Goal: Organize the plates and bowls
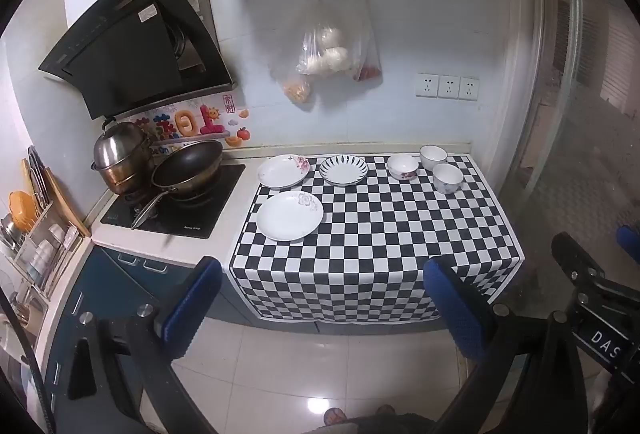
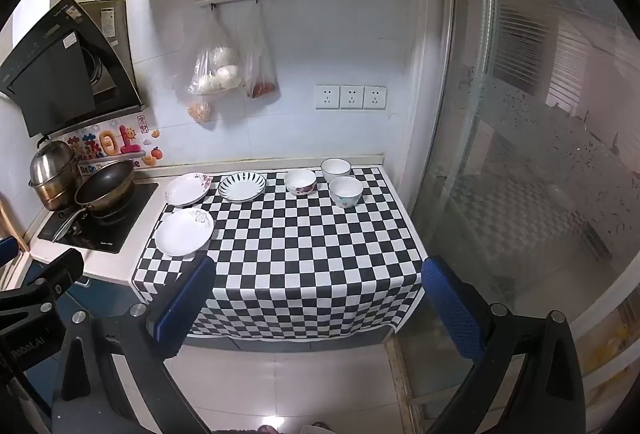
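- The checkered surface point(image 2: 304, 246) carries everything, spread singly, likely awaiting stacking.
- Three plates point(image 2: 184, 232) lie flat at its left; round, so no long axis.
- Three bowls point(image 2: 346, 191) stand mouth-up at back right.
- Left claw point(image 1: 320, 314) and right claw point(image 2: 316, 310) hang back, both spread wide and empty.

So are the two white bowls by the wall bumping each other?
Cannot tell. In both wrist views the nearer bowl overlaps the rear bowl, hiding any gap.
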The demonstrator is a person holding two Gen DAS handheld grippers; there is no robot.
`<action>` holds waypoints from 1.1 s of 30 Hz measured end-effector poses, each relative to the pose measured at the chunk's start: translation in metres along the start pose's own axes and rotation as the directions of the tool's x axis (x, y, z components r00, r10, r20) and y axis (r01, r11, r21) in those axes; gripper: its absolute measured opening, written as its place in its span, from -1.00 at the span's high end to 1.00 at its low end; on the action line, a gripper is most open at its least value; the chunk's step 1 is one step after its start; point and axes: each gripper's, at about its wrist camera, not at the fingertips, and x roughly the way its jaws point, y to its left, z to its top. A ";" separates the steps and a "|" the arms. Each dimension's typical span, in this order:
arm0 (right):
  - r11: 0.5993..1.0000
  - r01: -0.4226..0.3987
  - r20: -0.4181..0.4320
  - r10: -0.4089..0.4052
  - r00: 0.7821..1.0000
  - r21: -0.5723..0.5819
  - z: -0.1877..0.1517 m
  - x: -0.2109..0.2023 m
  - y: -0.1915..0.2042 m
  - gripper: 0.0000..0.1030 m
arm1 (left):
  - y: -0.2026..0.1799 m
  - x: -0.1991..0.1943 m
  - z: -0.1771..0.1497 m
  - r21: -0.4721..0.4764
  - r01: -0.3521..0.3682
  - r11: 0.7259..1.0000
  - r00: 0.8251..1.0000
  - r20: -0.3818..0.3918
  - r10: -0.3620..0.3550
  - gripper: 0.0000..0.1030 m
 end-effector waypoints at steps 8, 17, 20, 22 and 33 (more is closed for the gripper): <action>1.000 0.009 0.000 -0.009 1.000 -0.002 0.001 0.002 0.001 -1.00 | -0.001 0.000 0.000 0.002 -0.001 1.000 1.000 0.001 0.001 -1.00; 1.000 0.011 0.015 -0.011 1.000 0.007 0.002 -0.006 -0.008 -1.00 | -0.008 -0.006 0.003 0.002 -0.001 1.000 1.000 0.010 0.001 -1.00; 1.000 0.016 0.024 -0.017 1.000 0.006 0.002 -0.009 -0.008 -1.00 | -0.008 -0.006 0.003 0.002 0.002 1.000 1.000 0.009 -0.002 -1.00; 1.000 0.019 0.024 -0.019 1.000 0.002 0.002 -0.008 -0.005 -1.00 | -0.005 -0.009 0.004 0.005 0.002 1.000 1.000 0.006 -0.002 -1.00; 1.000 0.021 0.014 -0.022 1.000 0.017 -0.002 -0.002 -0.007 -1.00 | -0.002 -0.006 0.003 0.003 0.002 1.000 1.000 0.006 -0.002 -1.00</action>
